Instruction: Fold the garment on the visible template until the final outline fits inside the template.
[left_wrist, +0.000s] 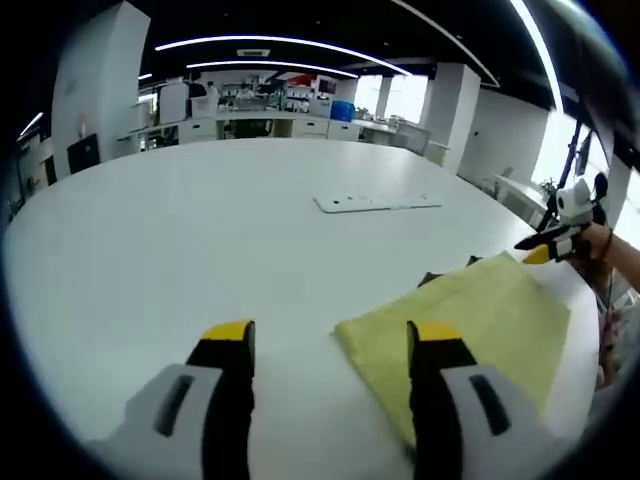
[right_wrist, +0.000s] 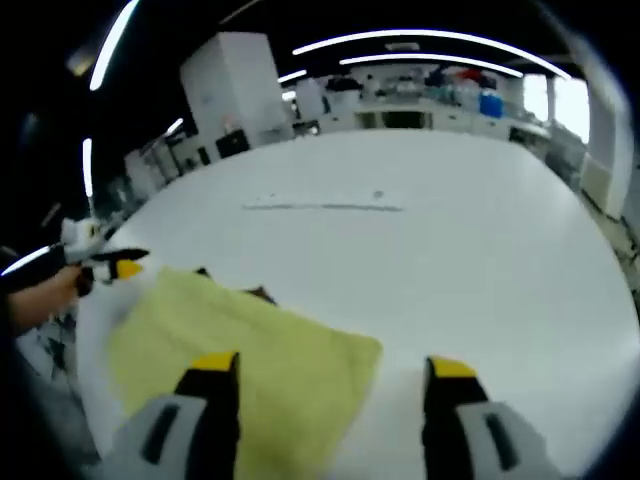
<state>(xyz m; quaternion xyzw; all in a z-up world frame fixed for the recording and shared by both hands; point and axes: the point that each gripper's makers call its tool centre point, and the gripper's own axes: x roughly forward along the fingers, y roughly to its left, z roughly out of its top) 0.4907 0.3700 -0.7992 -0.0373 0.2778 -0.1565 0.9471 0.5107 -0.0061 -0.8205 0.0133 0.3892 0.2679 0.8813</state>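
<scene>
Lying on the bench (left_wrist: 200, 230), the folded yellow garment (left_wrist: 470, 320) sat between both empty, wide-open grippers, right of the left gripper (left_wrist: 330, 345) and left of the right gripper (right_wrist: 325, 375), roughly equally near.

Right gripper (right_wrist: 326, 375), jaws apart, above yellow garment (right_wrist: 235, 360).

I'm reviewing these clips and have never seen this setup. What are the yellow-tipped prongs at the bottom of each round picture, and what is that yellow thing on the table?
The prongs are the jaws of two hand-held grippers; a person carries one in each hand, and each has a camera looking along its jaws. In the left gripper view the left gripper is open and holds nothing; the right gripper likewise. Each view also shows the other gripper at its edge. On the white table lies a folded yellow garment with something dark peeking from under its far edge.
</scene>
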